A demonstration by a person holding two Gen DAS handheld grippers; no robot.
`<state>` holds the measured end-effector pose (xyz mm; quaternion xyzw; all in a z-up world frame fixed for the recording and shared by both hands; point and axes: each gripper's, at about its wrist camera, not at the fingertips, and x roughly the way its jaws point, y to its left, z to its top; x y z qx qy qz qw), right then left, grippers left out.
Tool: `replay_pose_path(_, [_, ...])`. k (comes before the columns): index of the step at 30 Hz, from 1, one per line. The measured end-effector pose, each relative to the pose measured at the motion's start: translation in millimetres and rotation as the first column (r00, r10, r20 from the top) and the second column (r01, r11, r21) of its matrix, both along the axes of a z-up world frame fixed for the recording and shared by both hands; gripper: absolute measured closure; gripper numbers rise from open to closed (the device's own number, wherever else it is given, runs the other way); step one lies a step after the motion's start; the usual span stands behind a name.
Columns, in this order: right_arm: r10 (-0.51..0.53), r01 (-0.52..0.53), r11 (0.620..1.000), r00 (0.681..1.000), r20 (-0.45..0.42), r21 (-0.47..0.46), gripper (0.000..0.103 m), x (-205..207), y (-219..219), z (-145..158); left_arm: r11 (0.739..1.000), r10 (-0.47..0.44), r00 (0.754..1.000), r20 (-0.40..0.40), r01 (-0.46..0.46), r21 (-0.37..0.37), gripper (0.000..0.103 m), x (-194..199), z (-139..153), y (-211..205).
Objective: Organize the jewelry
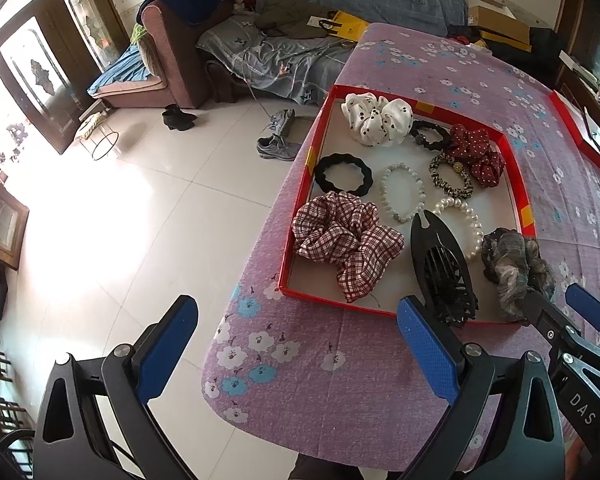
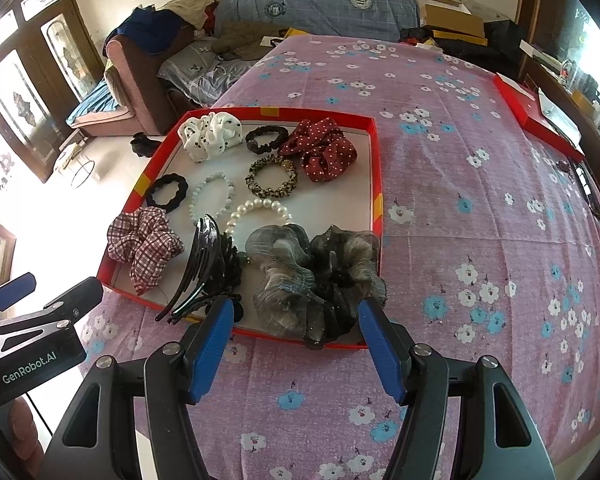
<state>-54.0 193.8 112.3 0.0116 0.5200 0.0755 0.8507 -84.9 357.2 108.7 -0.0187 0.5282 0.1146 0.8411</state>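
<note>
A red tray (image 1: 516, 176) (image 2: 376, 168) on the purple flowered table holds several scrunchies, hair ties and bead bracelets. A black hair clip (image 1: 444, 268) (image 2: 204, 268) lies at its near edge beside a plaid scrunchie (image 1: 344, 240) (image 2: 144, 244), a pearl bracelet (image 2: 260, 210) and a grey gauze scrunchie (image 1: 516, 264) (image 2: 312, 276). My left gripper (image 1: 300, 344) is open and empty, in front of the tray's near left corner. My right gripper (image 2: 296, 344) is open and empty, its fingers just short of the grey scrunchie.
A second red box (image 2: 536, 116) lies at the table's far right edge. The table's left edge (image 1: 236, 292) drops to a white tiled floor with shoes (image 1: 276, 144). A sofa and a bed stand beyond.
</note>
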Motion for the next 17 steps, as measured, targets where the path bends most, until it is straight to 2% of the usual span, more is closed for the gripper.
replay_pose_path(17, [0.109, -0.108, 0.992, 0.994, -0.017, 0.059, 0.033, -2.9, -13.4, -5.7, 0.993, 0.109, 0.994, 0.005, -0.109, 0.049, 0.003, -19.3, 9.6, -15.8])
